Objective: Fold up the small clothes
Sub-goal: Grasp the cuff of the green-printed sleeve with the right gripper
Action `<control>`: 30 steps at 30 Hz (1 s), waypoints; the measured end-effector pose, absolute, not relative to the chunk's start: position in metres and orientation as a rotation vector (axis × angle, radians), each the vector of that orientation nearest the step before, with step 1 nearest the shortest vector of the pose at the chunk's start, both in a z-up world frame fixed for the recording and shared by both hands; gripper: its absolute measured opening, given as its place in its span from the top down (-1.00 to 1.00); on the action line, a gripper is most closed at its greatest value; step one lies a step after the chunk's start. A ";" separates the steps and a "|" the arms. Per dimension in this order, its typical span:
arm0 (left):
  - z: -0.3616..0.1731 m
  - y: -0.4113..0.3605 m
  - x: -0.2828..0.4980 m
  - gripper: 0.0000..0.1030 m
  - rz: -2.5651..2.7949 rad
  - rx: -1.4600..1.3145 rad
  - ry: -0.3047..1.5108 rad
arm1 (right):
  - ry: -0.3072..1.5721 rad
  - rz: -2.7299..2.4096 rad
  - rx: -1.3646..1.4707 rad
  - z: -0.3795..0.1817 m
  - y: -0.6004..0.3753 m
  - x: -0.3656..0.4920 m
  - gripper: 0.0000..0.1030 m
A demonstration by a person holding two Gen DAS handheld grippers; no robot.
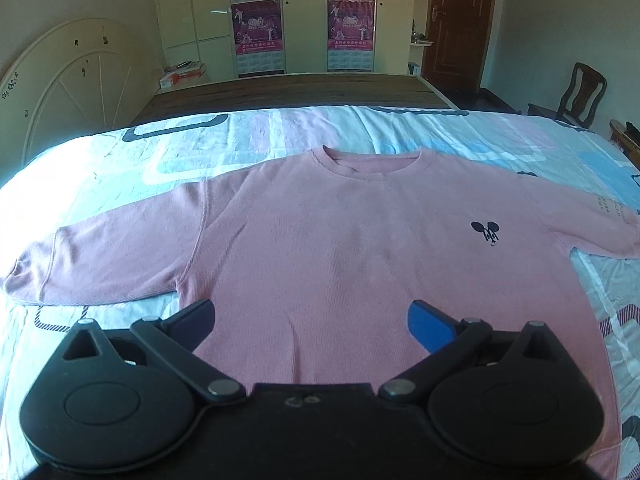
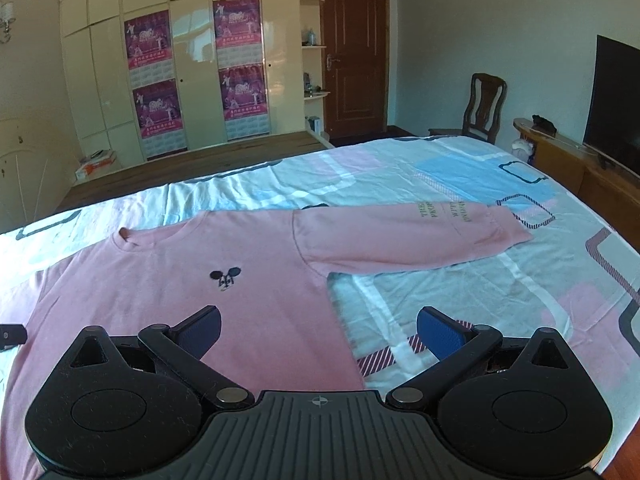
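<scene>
A pink sweatshirt (image 1: pixel 320 240) lies flat and face up on a bed (image 1: pixel 120 148) covered with a sheet patterned in pale blue, pink and white. Its round collar points toward the far wall, and both long sleeves are spread out sideways. A small dark embroidered logo (image 1: pixel 485 233) sits on the chest. The sleeve (image 2: pixel 408 240) seen in the right wrist view carries lines of printed lettering near the cuff.

The left gripper (image 1: pixel 312 316) hovers over the lower body of the sweatshirt, its fingers (image 1: pixel 430 324) spread wide apart with nothing between them. The right gripper (image 2: pixel 318 326) hangs over the sweatshirt's side edge near the hem, one finger above the pink cloth and the other above the sheet; its fingers (image 2: pixel 438 330) are likewise spread wide and grip nothing.

Beyond the bed stands a cream wardrobe (image 2: pixel 192 60) with pink posters (image 2: pixel 148 40) on its doors, beside a brown door (image 2: pixel 354 52). A wooden chair (image 2: pixel 482 106) and a dark television (image 2: pixel 616 104) stand at the right.
</scene>
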State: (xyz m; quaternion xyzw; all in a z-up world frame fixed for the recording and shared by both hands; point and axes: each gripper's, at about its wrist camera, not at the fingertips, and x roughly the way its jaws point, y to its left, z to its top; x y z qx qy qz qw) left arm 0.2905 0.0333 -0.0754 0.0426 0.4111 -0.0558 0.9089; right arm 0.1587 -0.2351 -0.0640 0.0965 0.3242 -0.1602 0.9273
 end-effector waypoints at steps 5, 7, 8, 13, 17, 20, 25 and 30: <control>-0.086 0.008 0.309 -0.99 -0.072 0.051 0.849 | 0.680 -0.345 0.231 -0.080 -0.299 0.182 -0.99; -0.093 -0.005 0.320 -0.99 -0.054 0.050 0.854 | 0.684 -0.363 0.232 -0.087 -0.325 0.191 -0.99; -0.096 -0.010 0.324 -0.97 -0.048 0.052 0.856 | 0.691 -0.370 0.233 -0.091 -0.339 0.196 -0.99; -0.114 -0.041 0.347 -0.90 -0.037 0.041 0.886 | 0.757 -0.422 0.275 -0.120 -0.410 0.218 -0.46; -0.127 -0.060 0.360 -0.87 -0.019 0.038 0.901 | 0.795 -0.481 0.346 -0.141 -0.465 0.227 -0.35; -0.133 -0.069 0.367 -0.85 -0.005 0.046 0.910 | 0.816 -0.532 0.389 -0.152 -0.502 0.230 -0.27; -0.136 -0.077 0.377 -0.84 0.011 0.054 0.913 | 0.843 -0.578 0.459 -0.172 -0.541 0.241 -0.27; -0.137 -0.079 0.384 -0.81 0.027 0.055 0.922 | 0.838 -0.592 0.523 -0.190 -0.565 0.257 -0.27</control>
